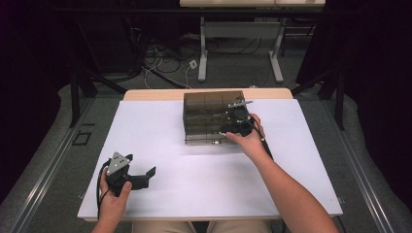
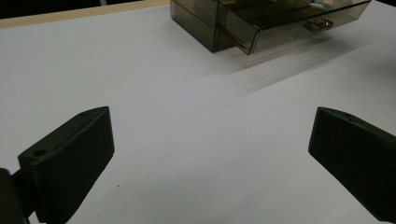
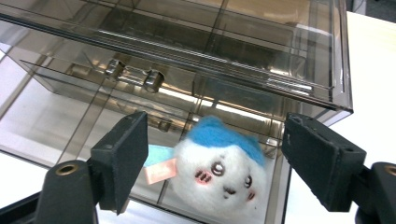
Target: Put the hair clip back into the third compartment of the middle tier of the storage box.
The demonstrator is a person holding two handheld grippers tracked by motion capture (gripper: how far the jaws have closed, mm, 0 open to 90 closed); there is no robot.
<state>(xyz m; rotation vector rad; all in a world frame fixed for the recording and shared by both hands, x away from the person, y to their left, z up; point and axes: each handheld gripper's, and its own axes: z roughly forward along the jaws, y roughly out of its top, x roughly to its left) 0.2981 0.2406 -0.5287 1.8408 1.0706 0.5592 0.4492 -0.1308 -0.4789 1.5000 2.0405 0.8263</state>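
Left claw point(image 1: 145, 173): I held it wide open and empty, low over the white counter point(image 1: 194, 170), well apart from the box.
Right claw point(image 3: 215, 163): I held it open at the clear drawer box point(image 1: 214, 116), its jaws flanking the toy without visible contact.
Plush toy point(image 3: 219, 175): white, blue-topped, it lay in the open lower drawer.

High view looks down from above; both gripper views sit low, sharing the drawer box point(image 1: 214, 116) point(image 2: 261, 21) point(image 3: 196, 60).

white-and-blue plush toy point(image 3: 219, 168), smoky translucent drawer box point(image 1: 210, 116)
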